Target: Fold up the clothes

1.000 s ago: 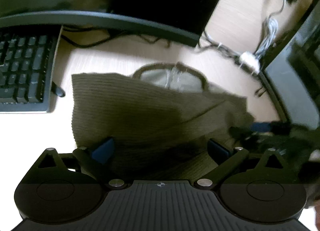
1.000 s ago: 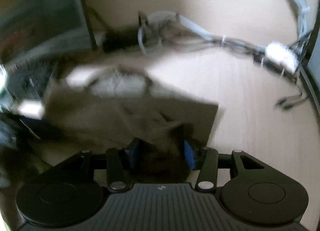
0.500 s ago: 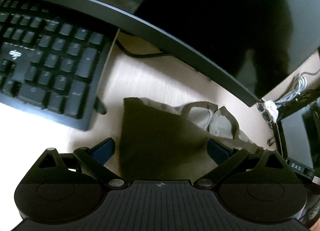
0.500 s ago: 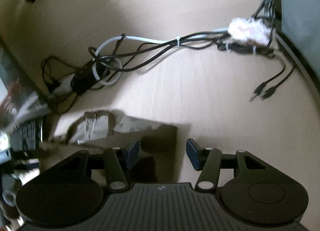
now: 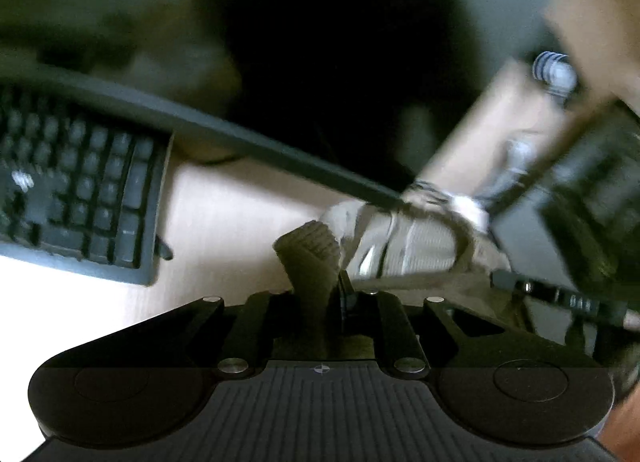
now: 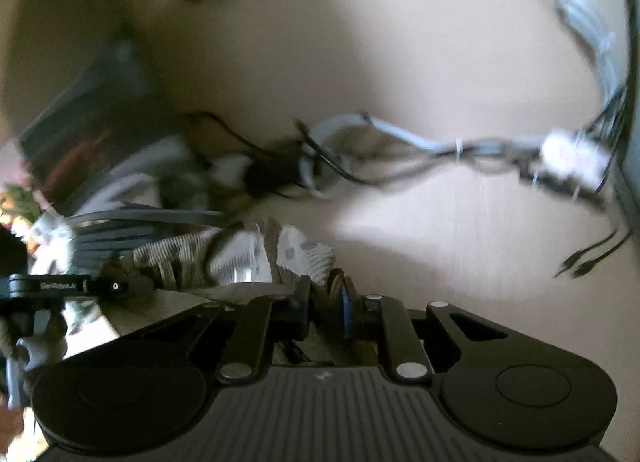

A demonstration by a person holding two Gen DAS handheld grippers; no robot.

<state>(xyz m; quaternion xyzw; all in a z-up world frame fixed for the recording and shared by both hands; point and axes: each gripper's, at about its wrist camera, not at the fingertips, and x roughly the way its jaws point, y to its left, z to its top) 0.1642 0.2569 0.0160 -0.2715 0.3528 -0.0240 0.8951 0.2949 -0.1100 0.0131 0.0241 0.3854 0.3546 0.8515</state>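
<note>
The knitted garment [image 5: 404,250] is gripped at two points: the left gripper [image 5: 320,294] and right gripper [image 6: 326,294] jaws are clenched on its fabric. It is held bunched over the desk [image 5: 224,218] beside the keyboard [image 5: 76,190]. No finished fold is shown.

Legible text, one item: "GenRobot.AI" is showing in small pale letters on a black bar [image 6: 48,286] of the left gripper [image 6: 116,285], lying to the left of the right gripper's fingers in the right wrist view. The keyboard [image 5: 80,198] is carrying a pale mark on one key, too blurred to read.
</note>
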